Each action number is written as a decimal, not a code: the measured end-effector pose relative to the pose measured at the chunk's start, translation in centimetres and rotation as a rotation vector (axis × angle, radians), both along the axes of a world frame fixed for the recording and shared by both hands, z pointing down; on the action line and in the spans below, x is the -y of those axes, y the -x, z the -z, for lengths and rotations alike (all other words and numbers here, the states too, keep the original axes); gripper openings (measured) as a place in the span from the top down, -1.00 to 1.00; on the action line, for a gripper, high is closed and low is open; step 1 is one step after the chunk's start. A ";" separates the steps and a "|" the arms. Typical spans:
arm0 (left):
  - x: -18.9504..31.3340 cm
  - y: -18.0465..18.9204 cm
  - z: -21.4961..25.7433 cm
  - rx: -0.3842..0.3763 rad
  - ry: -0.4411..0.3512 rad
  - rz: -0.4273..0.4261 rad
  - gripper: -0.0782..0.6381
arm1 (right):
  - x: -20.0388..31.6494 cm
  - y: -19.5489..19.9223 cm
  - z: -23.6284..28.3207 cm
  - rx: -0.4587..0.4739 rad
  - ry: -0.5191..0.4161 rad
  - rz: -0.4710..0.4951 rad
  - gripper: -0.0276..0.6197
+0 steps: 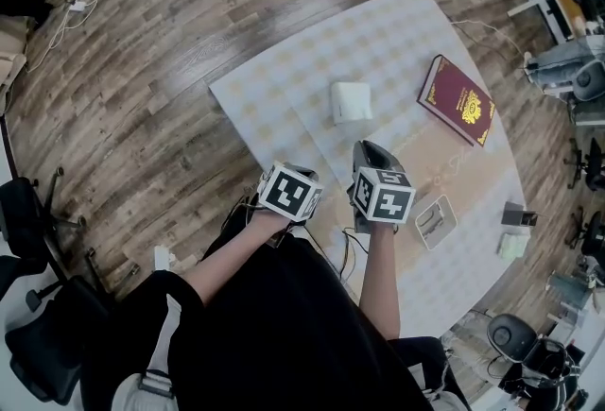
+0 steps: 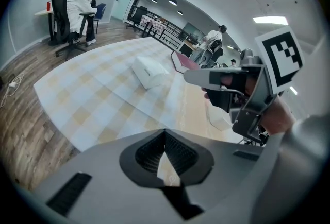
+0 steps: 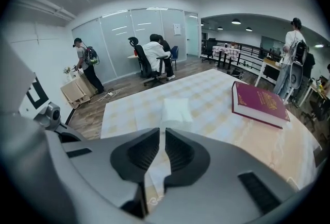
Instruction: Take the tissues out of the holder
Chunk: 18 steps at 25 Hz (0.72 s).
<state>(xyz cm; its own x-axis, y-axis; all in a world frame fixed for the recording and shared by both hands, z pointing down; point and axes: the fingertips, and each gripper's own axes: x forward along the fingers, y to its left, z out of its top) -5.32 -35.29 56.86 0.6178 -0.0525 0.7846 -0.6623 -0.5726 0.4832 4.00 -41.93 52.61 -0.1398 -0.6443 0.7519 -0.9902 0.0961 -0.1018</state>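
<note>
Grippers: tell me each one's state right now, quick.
Left gripper: closed, empty.
Right gripper: all but closed, only a thin slit left, nothing in it.

Round table (image 1: 284, 69) under checked cloth (image 1: 397, 36), with white tissue pack (image 1: 351, 101), maroon book (image 1: 458, 100), small holder (image 1: 435, 221)

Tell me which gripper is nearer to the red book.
Right. The right gripper is the nearer one, with the red book ahead of it and to its right. The left gripper is on the right gripper's other side, farther from the book.
</note>
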 end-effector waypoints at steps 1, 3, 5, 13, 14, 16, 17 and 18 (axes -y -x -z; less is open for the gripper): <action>0.2 0.5 0.1 -0.001 -0.001 0.002 0.78 | 0.0 0.7 0.1 0.001 0.002 0.005 0.79; 0.3 1.3 0.3 -0.001 -0.003 0.008 0.78 | -0.4 2.0 0.2 0.006 0.008 0.017 0.83; -0.1 1.6 0.6 0.001 -0.012 0.014 0.78 | -1.5 2.7 0.3 0.014 0.014 0.026 0.85; -3.4 1.6 0.6 0.024 -0.044 0.021 0.78 | -6.4 4.0 0.1 0.049 0.026 0.044 0.87; -3.8 1.5 0.5 0.026 -0.047 0.020 0.78 | -7.0 4.0 0.0 0.051 0.028 0.045 0.87; -4.9 1.4 0.4 0.029 -0.051 0.017 0.78 | -8.4 4.0 -0.1 0.053 0.030 0.045 0.87; -5.6 1.2 0.3 0.031 -0.051 0.016 0.78 | -9.2 3.9 -0.2 0.055 0.030 0.045 0.87; -6.2 1.1 0.3 0.031 -0.051 0.016 0.78 | -9.9 3.8 -0.2 0.056 0.031 0.046 0.87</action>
